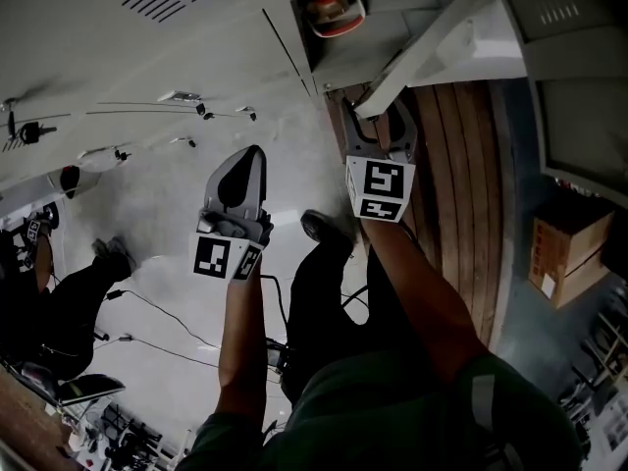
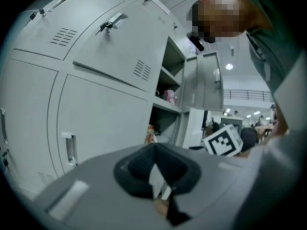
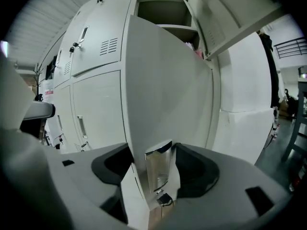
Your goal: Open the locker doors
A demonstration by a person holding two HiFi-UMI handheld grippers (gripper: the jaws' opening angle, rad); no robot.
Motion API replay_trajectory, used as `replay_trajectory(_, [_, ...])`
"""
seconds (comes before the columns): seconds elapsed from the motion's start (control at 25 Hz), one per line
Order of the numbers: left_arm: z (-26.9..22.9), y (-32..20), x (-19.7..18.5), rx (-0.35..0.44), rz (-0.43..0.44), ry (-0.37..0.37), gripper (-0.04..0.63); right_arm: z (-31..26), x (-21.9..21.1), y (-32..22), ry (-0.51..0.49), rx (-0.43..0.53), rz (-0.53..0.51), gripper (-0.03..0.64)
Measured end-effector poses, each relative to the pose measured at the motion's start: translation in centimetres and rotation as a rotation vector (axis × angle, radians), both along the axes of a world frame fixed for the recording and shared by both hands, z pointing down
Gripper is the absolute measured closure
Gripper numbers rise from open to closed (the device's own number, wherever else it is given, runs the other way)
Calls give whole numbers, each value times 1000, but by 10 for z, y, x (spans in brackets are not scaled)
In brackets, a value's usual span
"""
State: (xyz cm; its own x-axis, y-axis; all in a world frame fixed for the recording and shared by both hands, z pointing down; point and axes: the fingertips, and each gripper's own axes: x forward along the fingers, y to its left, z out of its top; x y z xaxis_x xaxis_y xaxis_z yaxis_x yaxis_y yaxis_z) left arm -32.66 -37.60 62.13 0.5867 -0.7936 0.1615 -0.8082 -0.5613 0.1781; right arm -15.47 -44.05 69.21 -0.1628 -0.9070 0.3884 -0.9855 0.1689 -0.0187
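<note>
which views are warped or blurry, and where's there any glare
Left gripper view: fisheye, the lockers bow, black corners, and the left claw is soft close to the lens. Right gripper view: same bowing, with a bright glint on the metal handle. Head view: dim, the legs nearly black against the pale floor.

The open locker door (image 3: 168, 95) projects toward the right gripper (image 1: 376, 116), and its handle (image 3: 158, 169) stands between that gripper's parted jaws. Closed locker doors (image 3: 96, 104) lie to the left of the open door, and an open compartment (image 3: 163, 11) lies above and behind it. In the head view, the left gripper (image 1: 253, 155) lies just left of the right gripper, and a cardboard box (image 1: 564, 248) stands well apart to the right.
</note>
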Motion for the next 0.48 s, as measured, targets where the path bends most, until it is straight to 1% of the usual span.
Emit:
replay_trajectory(0.12, [1, -1, 4, -6, 8, 4, 595, 0, 14, 19, 12, 0, -21, 365])
replay_trajectory(0.2, [-1, -2, 12, -4, 23, 6, 595, 1, 31, 35, 13, -16, -14, 390])
replay_trajectory(0.4, [-11, -4, 35, 6, 59, 15, 595, 5, 93, 71, -7, -68, 87, 477])
replay_trajectory(0.48, [-16, -4, 43, 10, 70, 15, 595, 5, 117, 77, -1, -81, 120, 492])
